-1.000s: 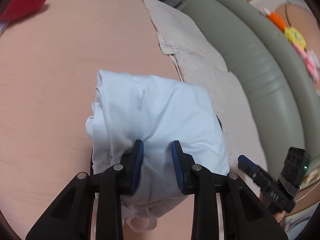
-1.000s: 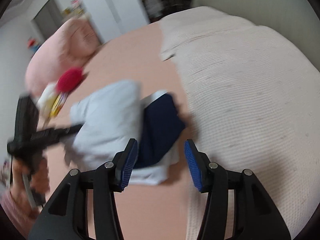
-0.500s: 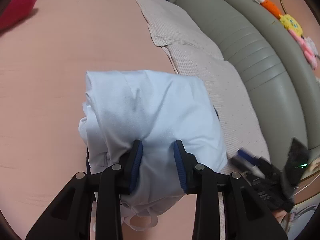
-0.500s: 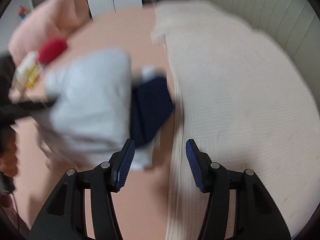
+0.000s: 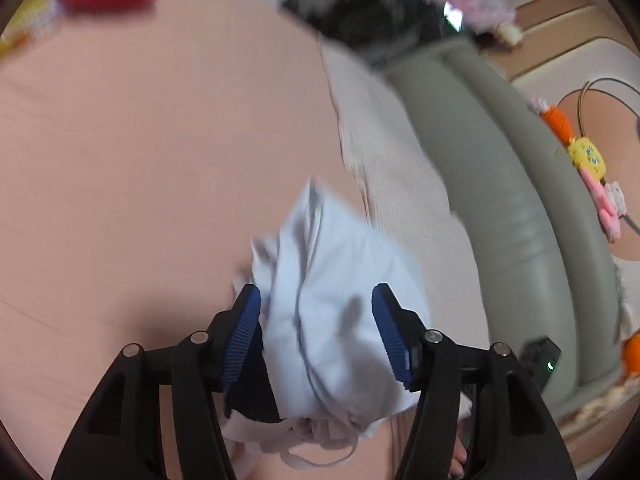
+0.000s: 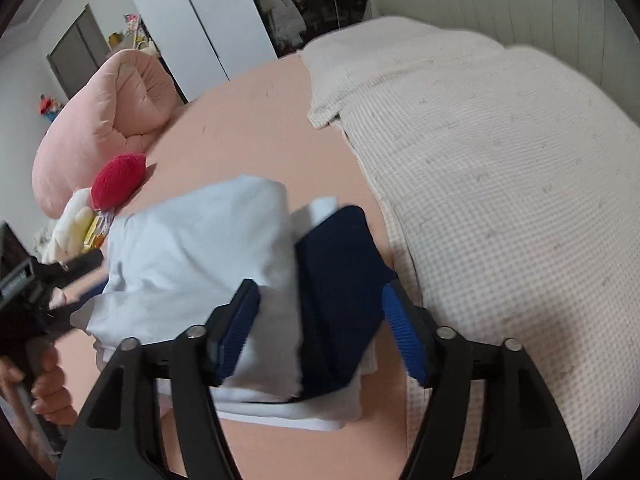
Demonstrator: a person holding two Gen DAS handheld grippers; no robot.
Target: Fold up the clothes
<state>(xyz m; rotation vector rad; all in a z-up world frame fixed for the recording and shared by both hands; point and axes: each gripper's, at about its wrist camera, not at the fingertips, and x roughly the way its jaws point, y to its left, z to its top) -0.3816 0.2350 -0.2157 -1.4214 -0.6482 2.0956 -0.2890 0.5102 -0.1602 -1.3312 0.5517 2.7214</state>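
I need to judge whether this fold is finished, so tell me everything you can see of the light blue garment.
The light blue garment is thin, soft cloth, bunched into a loose, creased bundle on the pink sheet. A navy piece lies along its side, white fabric beneath. Both open tongs, left and right, straddle it.

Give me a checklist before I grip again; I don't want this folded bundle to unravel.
1. Left gripper free of cloth: ok, jaws open either side of the bundle.
2. Right gripper free: ok, jaws open, straddling the navy layer.
3. Bundle lying on the sheet: ok.
4. Edges tucked: not ok, white cloth sticks out underneath.
5. Bundle apart from the blanket: cannot tell, the navy edge is close.
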